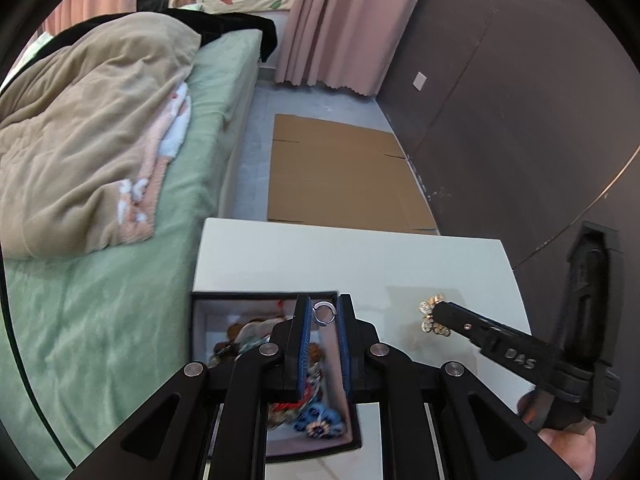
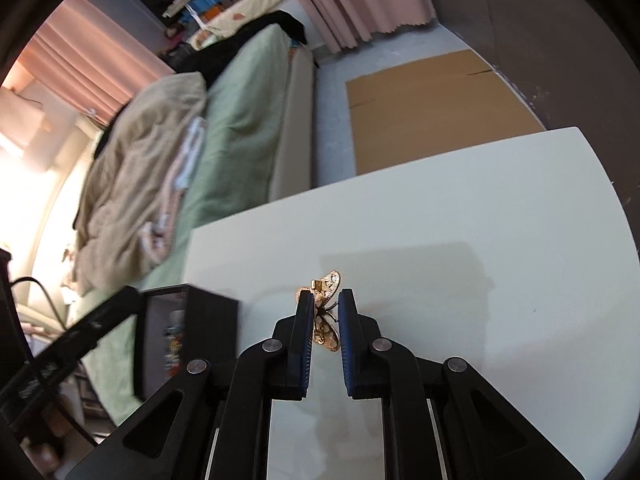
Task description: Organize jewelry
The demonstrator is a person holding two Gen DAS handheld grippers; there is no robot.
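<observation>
My left gripper (image 1: pixel 325 314) is shut on a small silver ring (image 1: pixel 323 313) and holds it above an open black jewelry box (image 1: pixel 198 332) holding several colourful pieces. My right gripper (image 2: pixel 325 302) is shut on a gold butterfly brooch (image 2: pixel 326 312) just above the white table (image 2: pixel 480 220). In the left wrist view the right gripper (image 1: pixel 434 318) shows to the right of the box with the brooch (image 1: pixel 432 316) at its tip. The box (image 2: pixel 188 332) is blurred at the left of the right wrist view.
A bed with a green sheet (image 1: pixel 120 300) and a beige blanket (image 1: pixel 88 140) lies to the left of the table. Flat cardboard (image 1: pixel 340 168) lies on the floor beyond the table. A dark wall (image 1: pixel 520 120) stands to the right. Pink curtains (image 1: pixel 340 20) hang at the back.
</observation>
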